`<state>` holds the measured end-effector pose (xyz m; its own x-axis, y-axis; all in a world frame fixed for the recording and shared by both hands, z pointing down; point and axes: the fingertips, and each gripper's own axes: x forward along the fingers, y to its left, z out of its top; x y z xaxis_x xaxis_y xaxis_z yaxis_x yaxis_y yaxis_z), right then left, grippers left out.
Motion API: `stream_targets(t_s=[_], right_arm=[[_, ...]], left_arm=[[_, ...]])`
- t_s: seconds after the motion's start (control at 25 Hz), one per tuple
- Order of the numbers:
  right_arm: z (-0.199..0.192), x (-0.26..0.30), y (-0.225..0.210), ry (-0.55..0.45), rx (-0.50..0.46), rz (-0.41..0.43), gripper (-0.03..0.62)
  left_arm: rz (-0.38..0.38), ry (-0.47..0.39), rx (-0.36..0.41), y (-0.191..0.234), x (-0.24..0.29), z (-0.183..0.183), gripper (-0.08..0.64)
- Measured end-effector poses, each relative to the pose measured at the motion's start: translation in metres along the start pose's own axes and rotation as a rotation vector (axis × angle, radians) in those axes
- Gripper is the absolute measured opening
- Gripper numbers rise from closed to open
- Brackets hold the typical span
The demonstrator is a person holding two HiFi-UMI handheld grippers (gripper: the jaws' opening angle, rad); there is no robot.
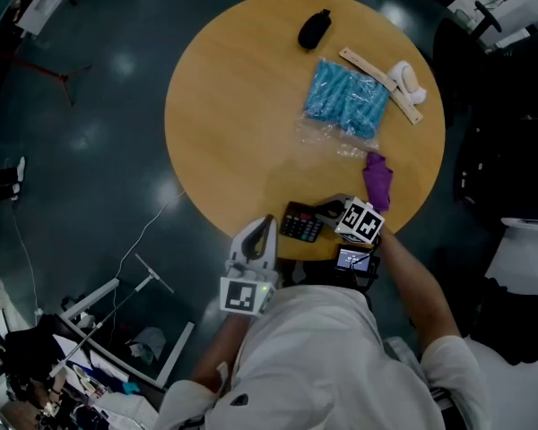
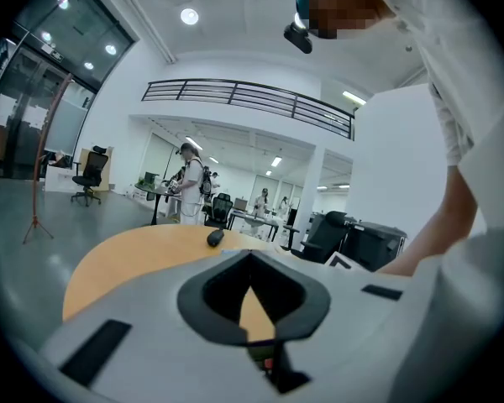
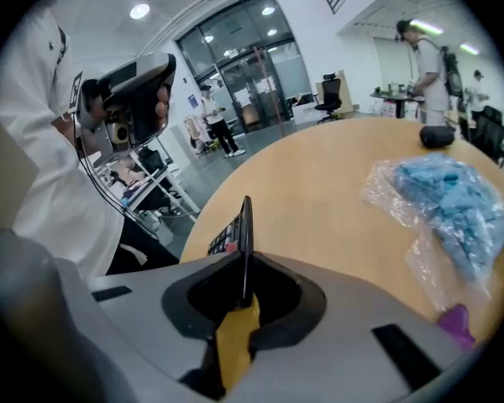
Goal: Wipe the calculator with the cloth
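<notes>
Your right gripper has the calculator pinched edge-on, left gripper is shut and empty, cloth lies untouched on the worktop, so no wiping yet.

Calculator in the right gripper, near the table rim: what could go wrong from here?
1. The right gripper pinches only the thin edge of the calculator, so it may pivot or slip.
2. It is at the table rim, so a slip could send it to the floor.
3. The left gripper is shut and off the cloth; it must open first.
</notes>
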<state>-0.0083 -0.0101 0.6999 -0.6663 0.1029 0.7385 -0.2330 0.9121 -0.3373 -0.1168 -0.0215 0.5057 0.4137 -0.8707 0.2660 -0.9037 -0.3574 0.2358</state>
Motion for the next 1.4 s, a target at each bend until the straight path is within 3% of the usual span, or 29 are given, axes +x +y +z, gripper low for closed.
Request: stream_targets(t_s=[0.36, 0.72, 1.4], right_arm=[[-0.017, -0.07, -0.005, -0.179, 0.211, -0.343, 0.048], [-0.041, -0.168, 0.003, -0.396, 0.398, -0.65, 0.048], [-0.16, -0.3, 0.005, -0.601, 0.743, -1.081, 0.047]], left_arm=[[-0.079, -0.036, 0.052, -0.028, 0.001, 0.004, 0.009], [-0.223, -0.043, 0.109, -0.067, 0.028, 0.008, 0.009], [-0.482, 0.071, 0.131, -0.186, 0.101, -0.023, 0.009]])
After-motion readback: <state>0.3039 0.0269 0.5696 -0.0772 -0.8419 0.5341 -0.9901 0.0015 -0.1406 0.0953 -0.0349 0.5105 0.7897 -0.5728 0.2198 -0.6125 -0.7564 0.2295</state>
